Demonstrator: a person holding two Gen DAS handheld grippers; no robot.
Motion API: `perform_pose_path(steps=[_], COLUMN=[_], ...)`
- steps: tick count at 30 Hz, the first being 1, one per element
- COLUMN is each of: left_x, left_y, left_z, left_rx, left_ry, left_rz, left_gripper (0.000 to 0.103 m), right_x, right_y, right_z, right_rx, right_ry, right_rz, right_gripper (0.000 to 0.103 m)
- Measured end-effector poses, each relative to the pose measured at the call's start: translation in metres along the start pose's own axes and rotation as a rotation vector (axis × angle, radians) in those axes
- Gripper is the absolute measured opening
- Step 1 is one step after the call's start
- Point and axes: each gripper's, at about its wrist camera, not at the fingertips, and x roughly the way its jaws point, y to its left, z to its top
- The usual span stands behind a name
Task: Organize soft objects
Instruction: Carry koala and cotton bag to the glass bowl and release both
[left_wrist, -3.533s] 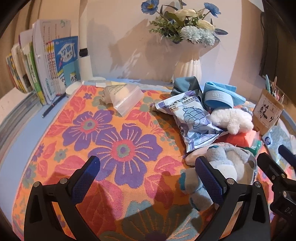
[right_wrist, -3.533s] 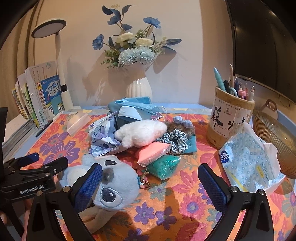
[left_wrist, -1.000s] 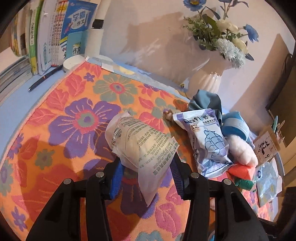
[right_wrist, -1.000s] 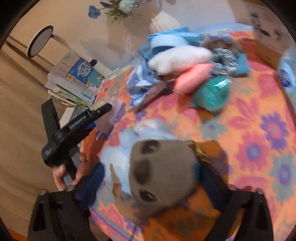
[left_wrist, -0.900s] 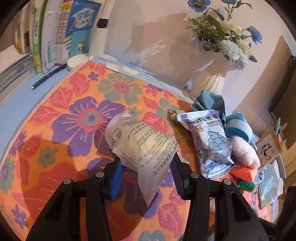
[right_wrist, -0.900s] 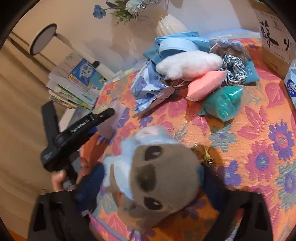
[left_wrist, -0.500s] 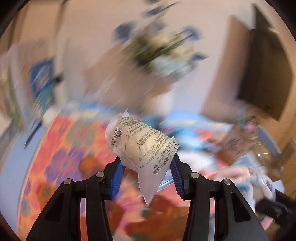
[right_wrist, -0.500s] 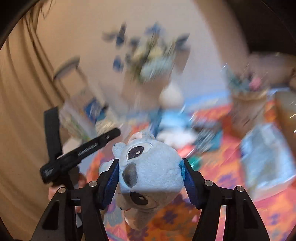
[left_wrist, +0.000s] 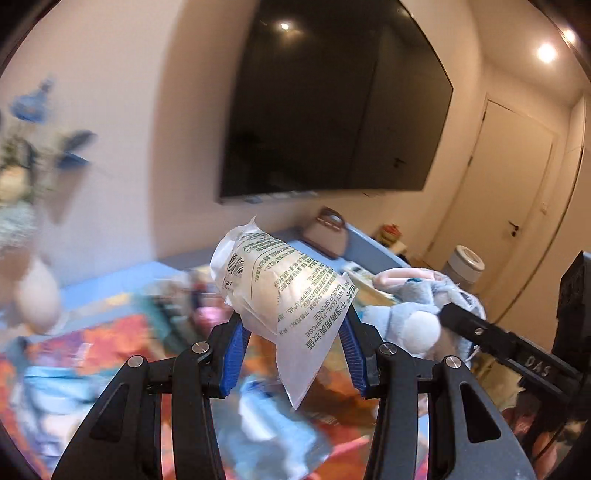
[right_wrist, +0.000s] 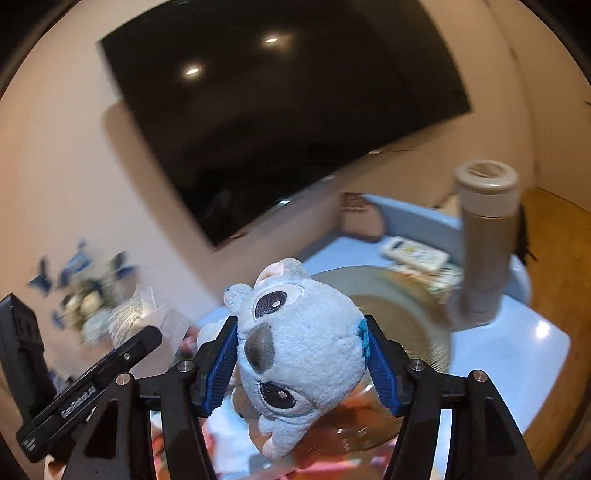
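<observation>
While pads squeeze it, the plush toy (right_wrist: 299, 354) looks pale blue, big-eyed.

Left claw (left_wrist: 293, 352) and right claw (right_wrist: 301, 365) both clamped, pointing downward.

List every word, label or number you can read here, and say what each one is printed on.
"MAKEUP SPONGE" and "DUAL-PURPOSE": sponge packet in the left gripper; it shows upside down, its smaller lines too small to read.
"DAS": right gripper's black bar, left wrist view.
"GenRobot.AI": left gripper's black bar, right wrist view.
Remote: blurred.
</observation>
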Motion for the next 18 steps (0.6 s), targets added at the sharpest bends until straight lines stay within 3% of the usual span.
perform_pose_path(steps=[3, 5, 6, 7, 10, 14, 18], left_x=[0.030, 0.042, 0.048, 0.056, 0.055, 0.031, -0.004], left_y=[-0.016, -0.025, -0.028, -0.029, -0.024, -0.010, -0.005], left_z=[0.001, -0.001, -0.001, 0.001, -0.003, -0.007, -0.006], left_rx=[-0.005, 0.016, 0.025, 0.035, 0.072, 0.063, 0.078], left_ry=[0.033, 0.048, 0.062, 0.093, 0.090, 0.077, 0.023], left_rz=[-0.025, -0.028, -0.030, -0.026, -0.004, -0.033, 0.006], left_gripper=[0.044, 0.057, 0.083, 0.096, 0.096, 0.096, 0.096], right_x=[0.019, 0.036, 0.046, 0.054, 0.062, 0.043, 0.025], right_y=[-0.019, -0.025, -0.025, -0.029, -0.035, -0.047, -0.036], right_z=[0.003, 0.005, 0.004, 0.004, -0.003, -0.005, -0.004], right_rx=[0.046, 0.058, 0.049, 0.026, 0.011, 0.050, 0.029], right_ry=[0.018, 0.048, 0.077, 0.121, 0.183, 0.136, 0.121], right_rz=[-0.051, -0.062, -0.072, -0.083, -0.110, -0.114, -0.093], right_gripper=[0.063, 0.066, 0.066, 0.066, 0.067, 0.068, 0.068])
